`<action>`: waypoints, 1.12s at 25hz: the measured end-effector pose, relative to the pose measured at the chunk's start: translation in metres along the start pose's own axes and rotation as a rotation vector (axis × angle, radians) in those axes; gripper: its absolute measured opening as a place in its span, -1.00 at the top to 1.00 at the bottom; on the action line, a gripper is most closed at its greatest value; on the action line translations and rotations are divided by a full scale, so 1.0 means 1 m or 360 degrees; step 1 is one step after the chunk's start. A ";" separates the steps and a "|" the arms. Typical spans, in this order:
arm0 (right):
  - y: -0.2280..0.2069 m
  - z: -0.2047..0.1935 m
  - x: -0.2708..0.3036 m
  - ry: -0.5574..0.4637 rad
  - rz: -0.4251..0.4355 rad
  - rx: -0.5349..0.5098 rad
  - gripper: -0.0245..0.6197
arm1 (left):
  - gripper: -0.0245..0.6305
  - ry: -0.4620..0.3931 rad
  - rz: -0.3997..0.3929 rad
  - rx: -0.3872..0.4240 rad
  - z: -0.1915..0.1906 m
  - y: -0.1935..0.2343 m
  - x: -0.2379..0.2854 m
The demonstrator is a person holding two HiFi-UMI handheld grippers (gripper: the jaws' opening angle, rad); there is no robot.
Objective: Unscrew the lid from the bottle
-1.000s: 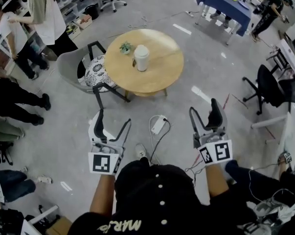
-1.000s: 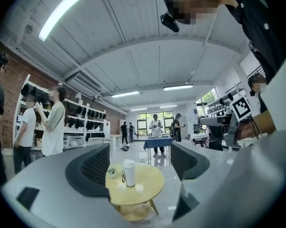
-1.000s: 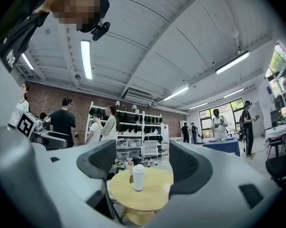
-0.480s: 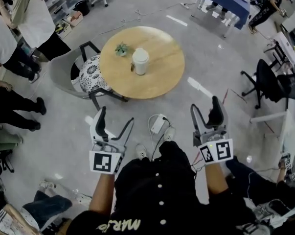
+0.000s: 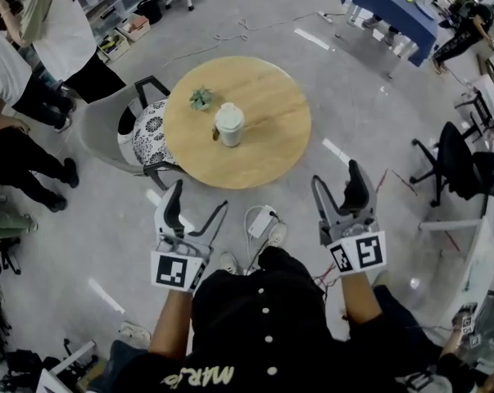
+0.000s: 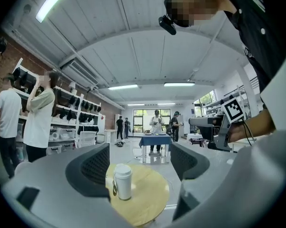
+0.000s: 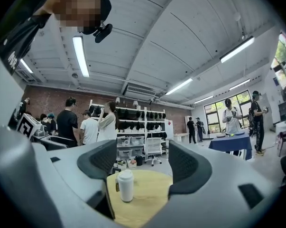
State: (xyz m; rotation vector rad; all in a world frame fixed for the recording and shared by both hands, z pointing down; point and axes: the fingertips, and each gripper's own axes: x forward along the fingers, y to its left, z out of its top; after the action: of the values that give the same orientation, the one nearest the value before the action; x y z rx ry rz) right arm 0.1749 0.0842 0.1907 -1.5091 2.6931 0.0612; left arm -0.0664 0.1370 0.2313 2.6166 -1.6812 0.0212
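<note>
Bottle (image 5: 229, 129) stands upright near the middle of round table (image 5: 271, 150), lid (image 5: 228, 115) on, untouched. Left gripper (image 5: 196, 201) and right gripper (image 5: 335, 178) both gape empty, well apart from table. Everything remains: approach, hold, twist off.

Head view overhead, gripper views low, round table (image 5: 271, 142) common.
</note>
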 end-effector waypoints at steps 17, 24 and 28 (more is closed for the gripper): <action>-0.051 -0.050 0.092 0.0137 0.0453 0.0012 -0.16 | -0.25 0.0303 0.0065 -0.0081 -0.091 -0.018 0.093; -0.017 -0.076 0.147 0.0219 0.0607 -0.0006 -0.19 | -0.25 0.0393 -0.0104 -0.0175 -0.167 0.020 0.138; 0.001 -0.104 0.178 0.0332 0.0658 -0.0061 -0.21 | -0.25 0.0464 -0.0212 -0.0230 -0.215 0.042 0.164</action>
State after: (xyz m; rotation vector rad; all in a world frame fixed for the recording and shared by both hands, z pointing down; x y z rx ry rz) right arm 0.0785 -0.0737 0.2830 -0.9902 3.1442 -0.0304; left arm -0.0350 -0.0222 0.4519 2.4698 -1.3601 0.2548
